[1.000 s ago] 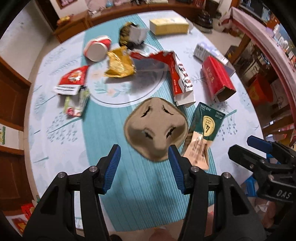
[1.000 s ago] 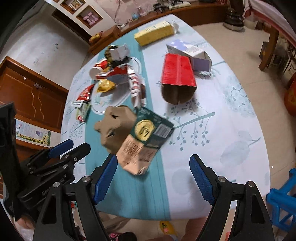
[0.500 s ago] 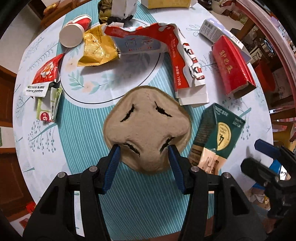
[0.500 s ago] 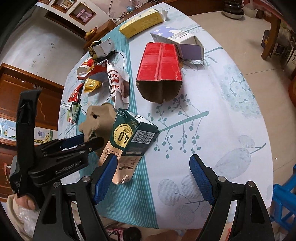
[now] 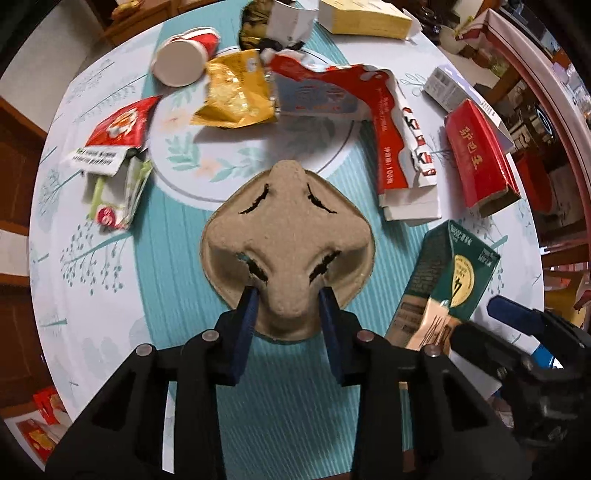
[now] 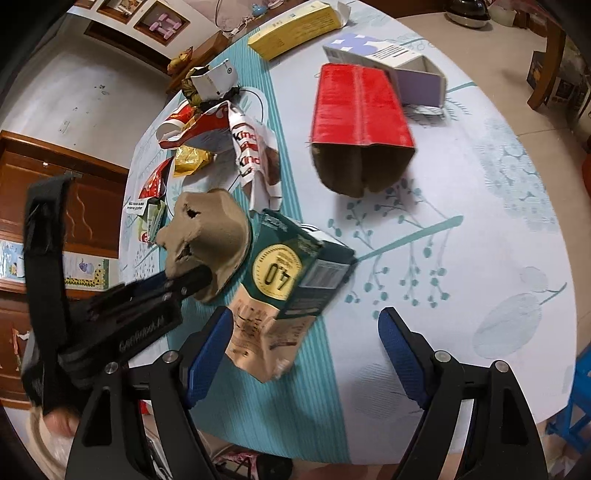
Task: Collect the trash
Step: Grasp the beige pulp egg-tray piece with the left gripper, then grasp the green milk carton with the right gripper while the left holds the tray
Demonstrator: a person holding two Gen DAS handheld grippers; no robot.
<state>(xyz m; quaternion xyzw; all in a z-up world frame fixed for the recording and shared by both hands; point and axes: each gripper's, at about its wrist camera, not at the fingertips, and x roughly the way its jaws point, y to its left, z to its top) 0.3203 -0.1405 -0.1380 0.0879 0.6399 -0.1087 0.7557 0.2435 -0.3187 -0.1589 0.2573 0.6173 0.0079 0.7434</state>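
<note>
Both grippers sit lower and nearer the litter than a second ago. On the left gripper (image 5: 289, 308) the jaws have just been closing, and the blue pads (image 5: 248, 311) now pinch the near raised hump of the pulp tray (image 5: 286, 236), one pad on each side. That tray lies upside down on the teal stripe of the table (image 6: 480, 221), near its front edge, just beside the carton (image 6: 295, 280) on its right.

On the right gripper (image 6: 306, 345) the jaws stand wide apart, released. The crumpled tan end of the green carton lies between the fingers (image 6: 208, 345), close to the left one, but neither pad presses it. The carton lies tilted on its side, its round yellow label up.

Farther back lie a red box (image 6: 360, 122) with its open end facing forward, a torn red-and-white wrapper (image 5: 391, 147), a gold foil bag (image 5: 236, 99), a paper cup (image 5: 184, 59) on its side, a yellow box (image 5: 364, 18) and small packets (image 5: 114, 147) at the left.
</note>
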